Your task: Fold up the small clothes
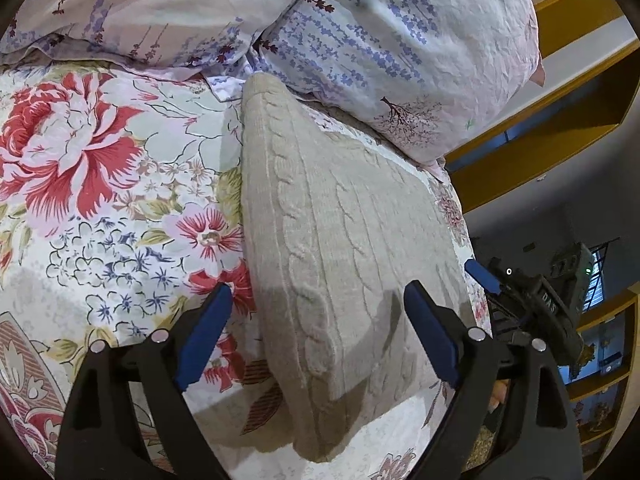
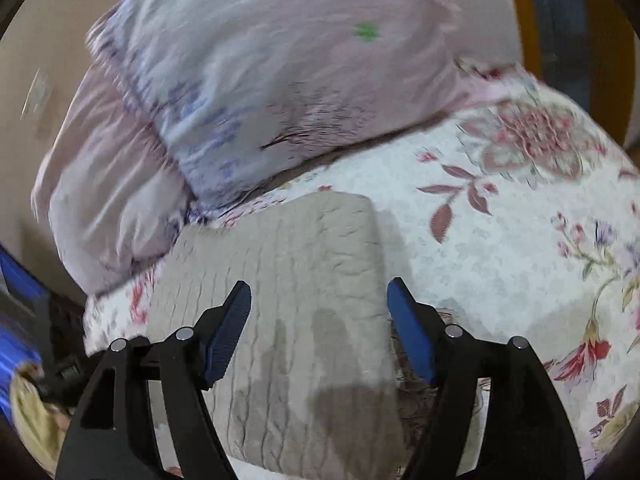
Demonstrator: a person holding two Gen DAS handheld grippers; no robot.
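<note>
Beige knit sweater (image 1: 344, 248) lies folded on the bed (image 1: 120, 240) near the pillows (image 1: 400, 40). Left gripper (image 1: 318, 312) and right gripper (image 2: 318, 300) hover released, empty. Risk: a one-layer pinch would likely undo the fold.

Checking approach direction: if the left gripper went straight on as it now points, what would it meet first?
Probably the folded beige knit: it fills the gap ahead of the open left gripper. Depth is unclear.
</note>
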